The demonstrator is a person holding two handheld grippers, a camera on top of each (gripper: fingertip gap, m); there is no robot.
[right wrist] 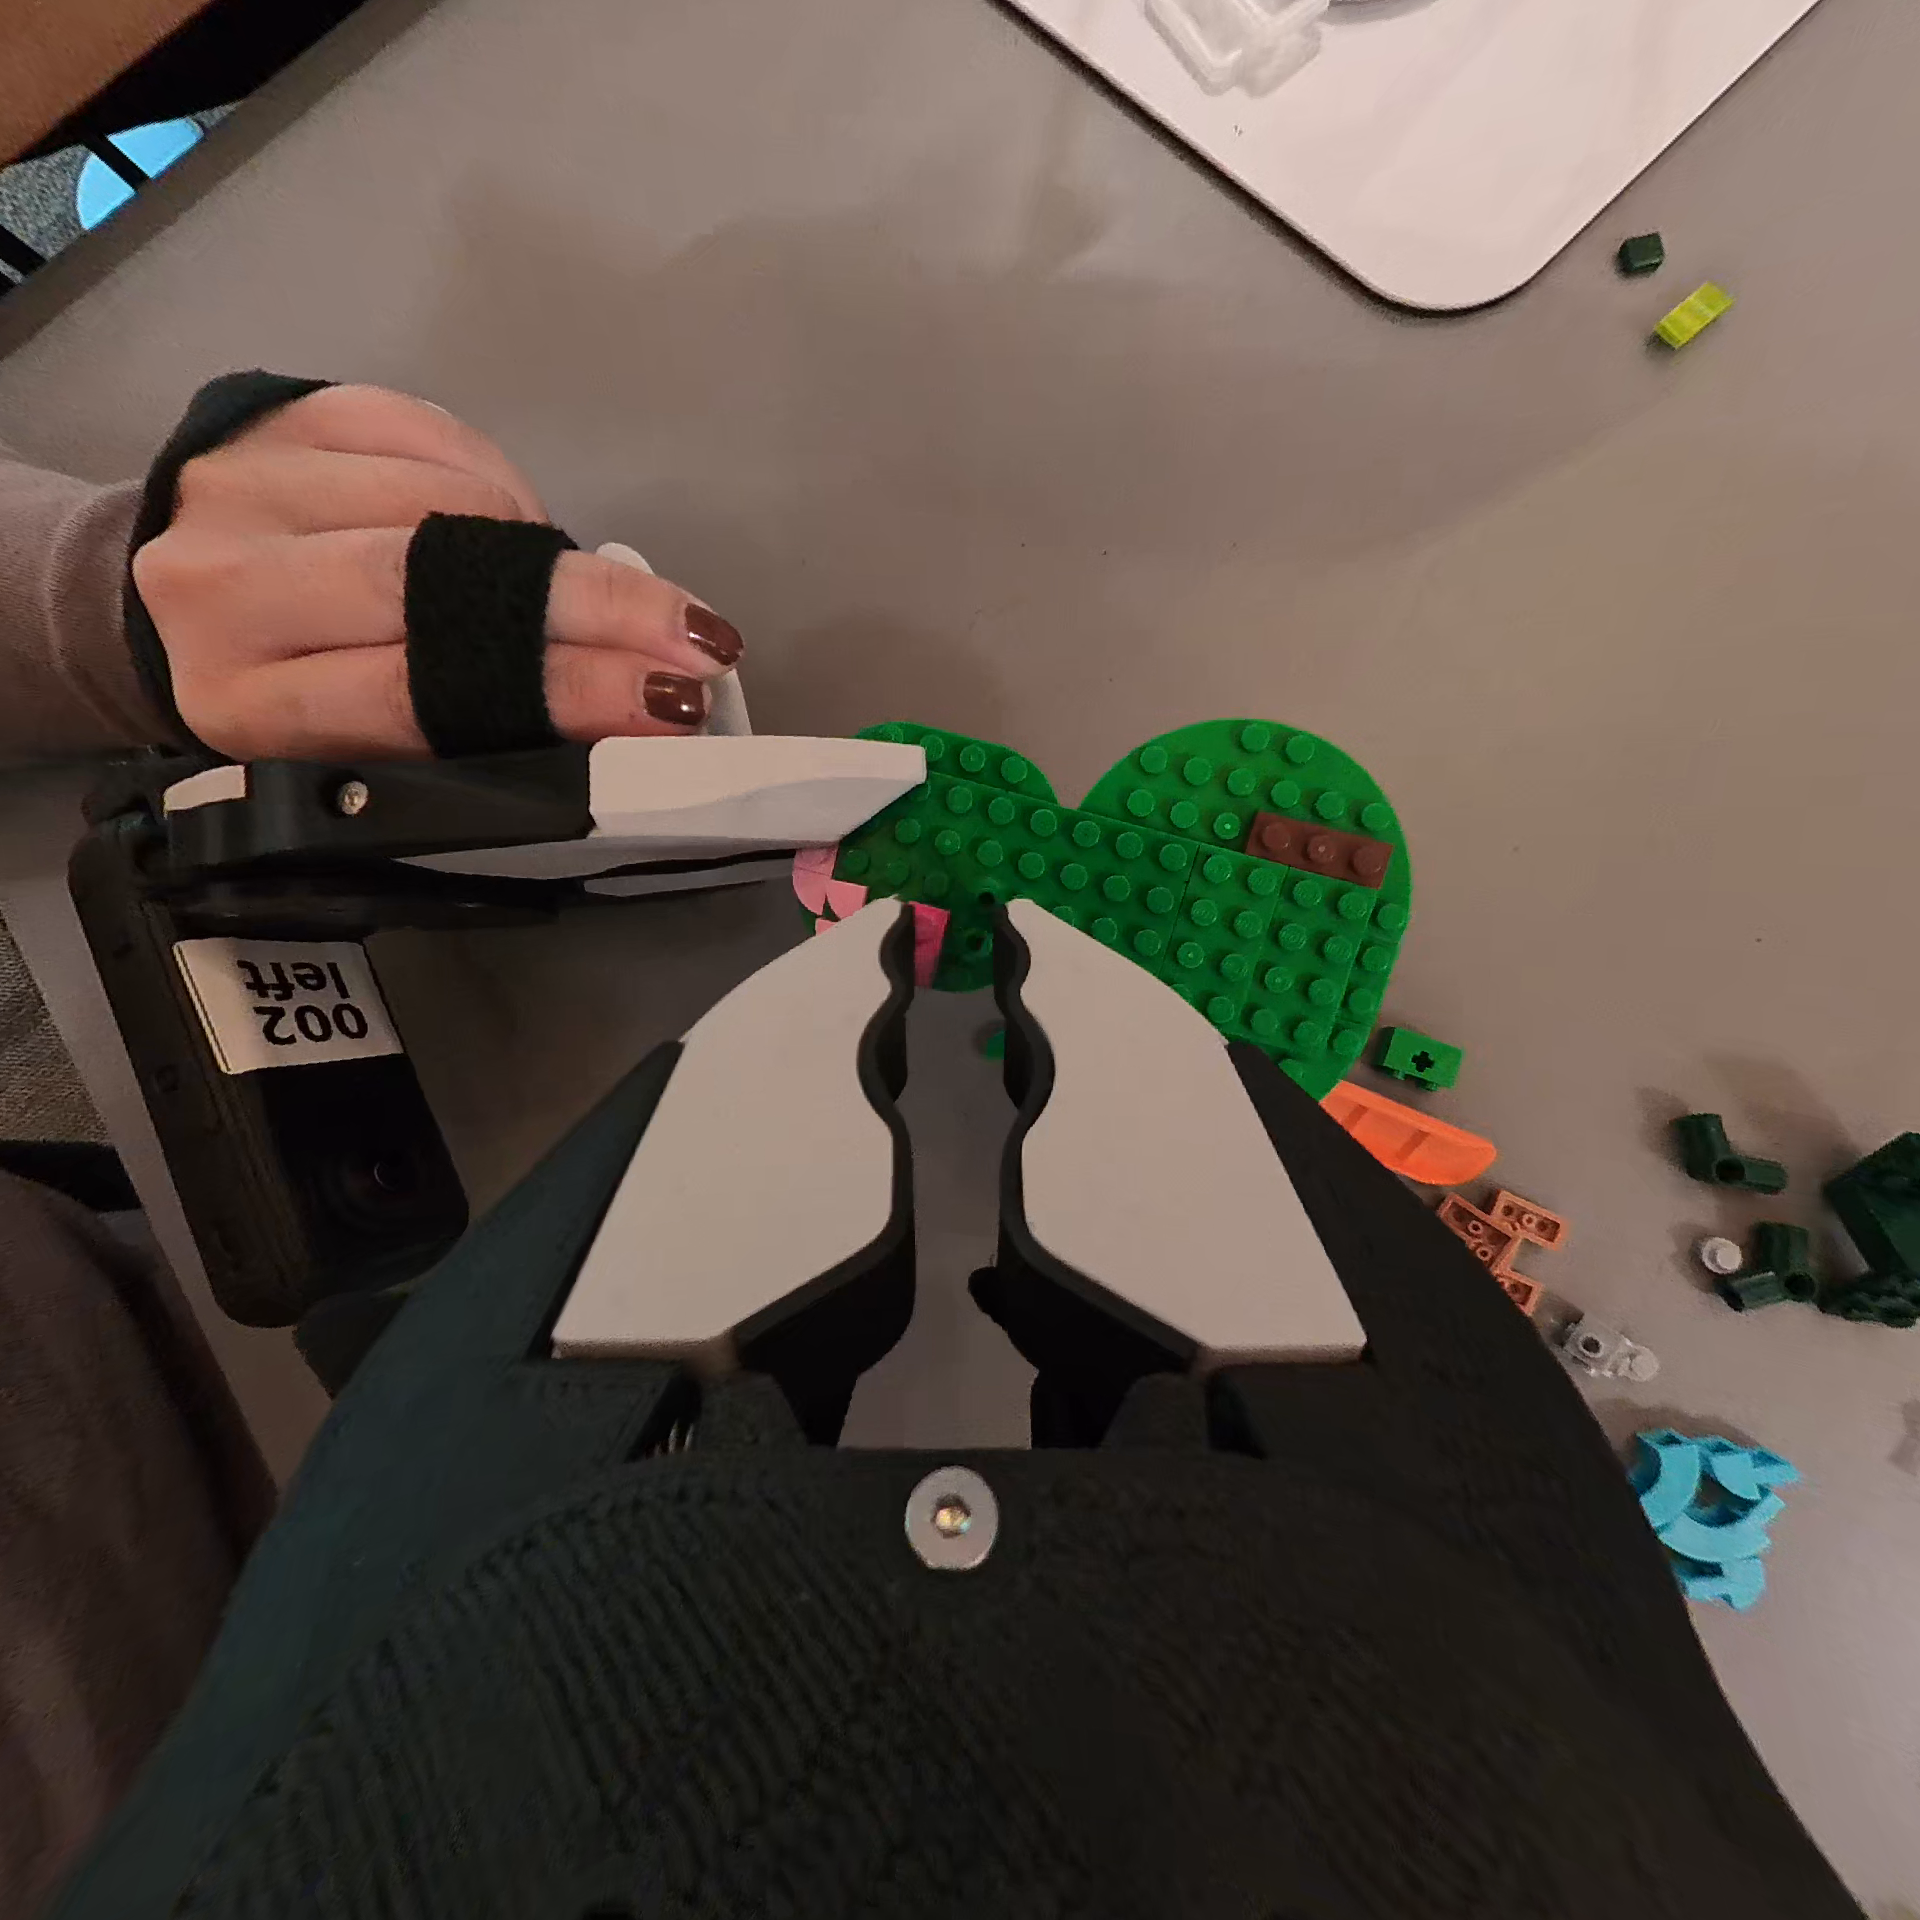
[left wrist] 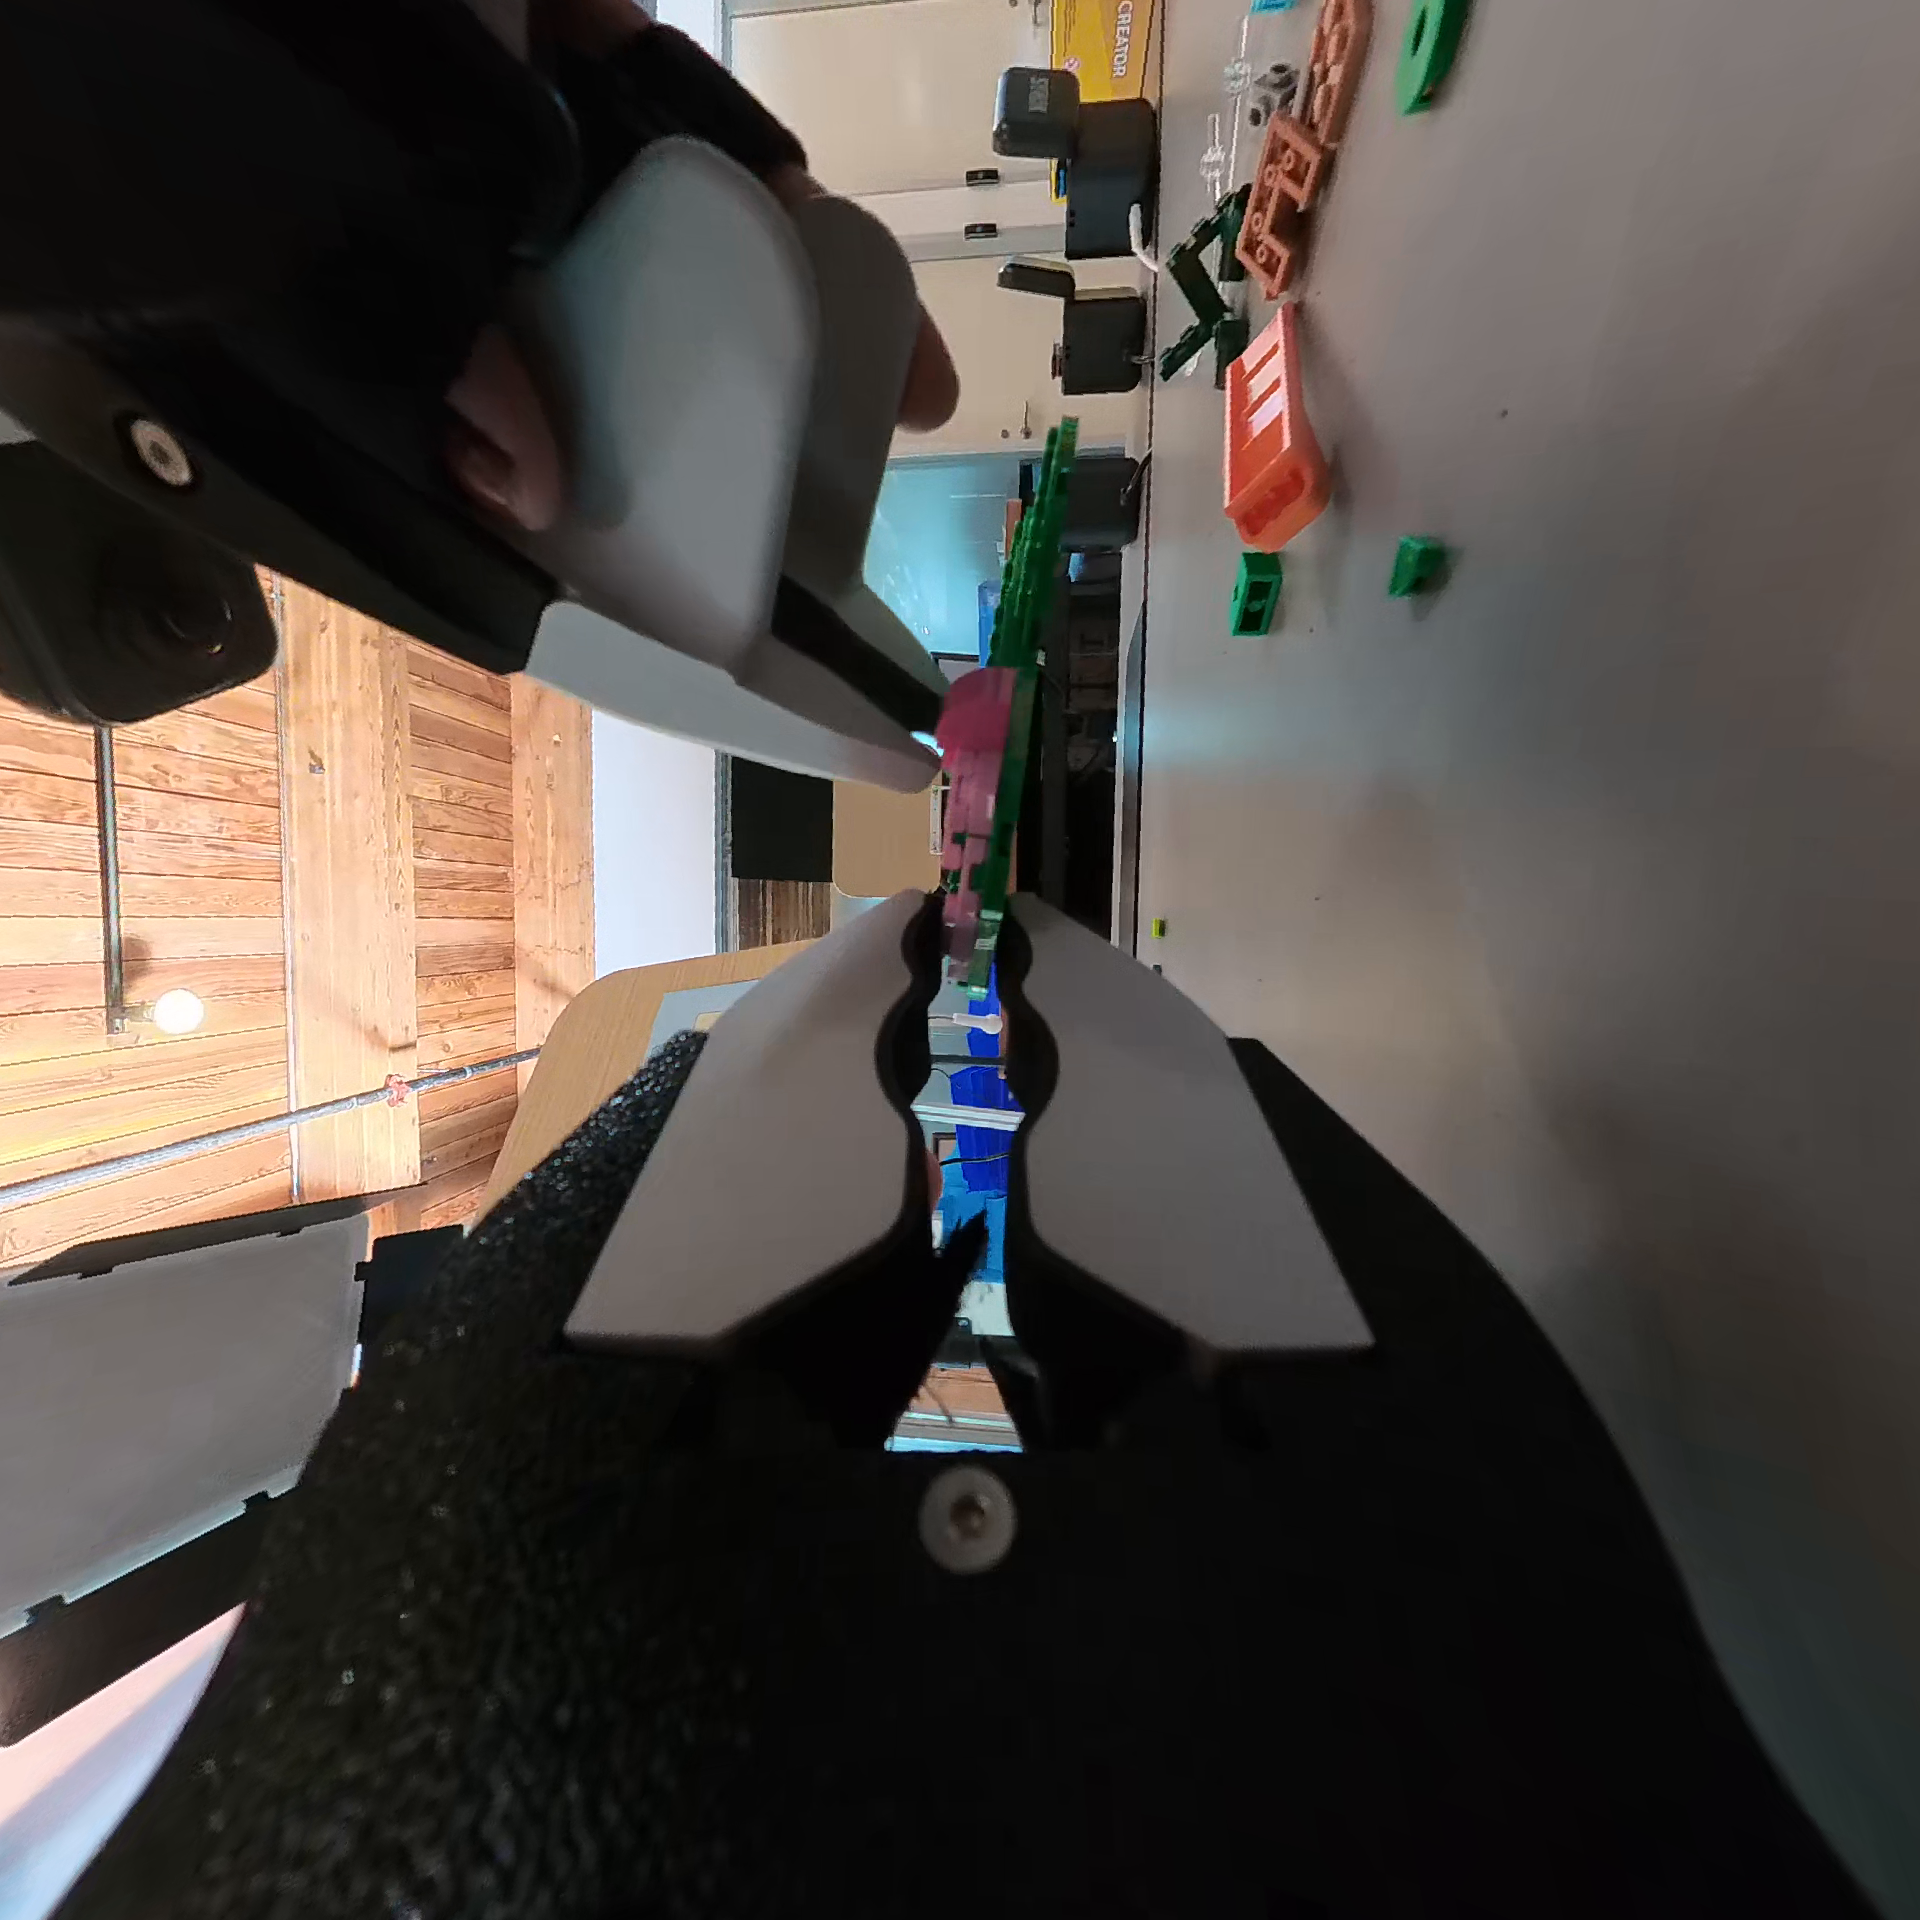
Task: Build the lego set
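Observation:
A green studded plate (right wrist: 1143, 862) with two rounded lobes carries a brown strip (right wrist: 1320, 847) and is held over the grey table (right wrist: 1039, 468). My left gripper (right wrist: 852, 821) is shut on its left edge. In the left wrist view the plate (left wrist: 1029, 582) stands edge-on between my left gripper's (left wrist: 971, 920) fingertips, with pink pieces (left wrist: 966, 821) on one face. My right gripper (right wrist: 951, 914) is at the plate's near lobe, closed on a pink piece (right wrist: 928, 935). In the left wrist view the right gripper's (left wrist: 940, 727) tips meet that pink piece (left wrist: 982, 707).
Loose pieces lie at the right: an orange part (right wrist: 1413, 1143), tan bricks (right wrist: 1507, 1236), dark green parts (right wrist: 1766, 1226), a light blue part (right wrist: 1704, 1507), a lime piece (right wrist: 1694, 312). A white sheet (right wrist: 1455, 156) lies at the back. A gloved hand (right wrist: 343, 592) holds the left gripper. Left and right tips are no more than a few centimetres apart.

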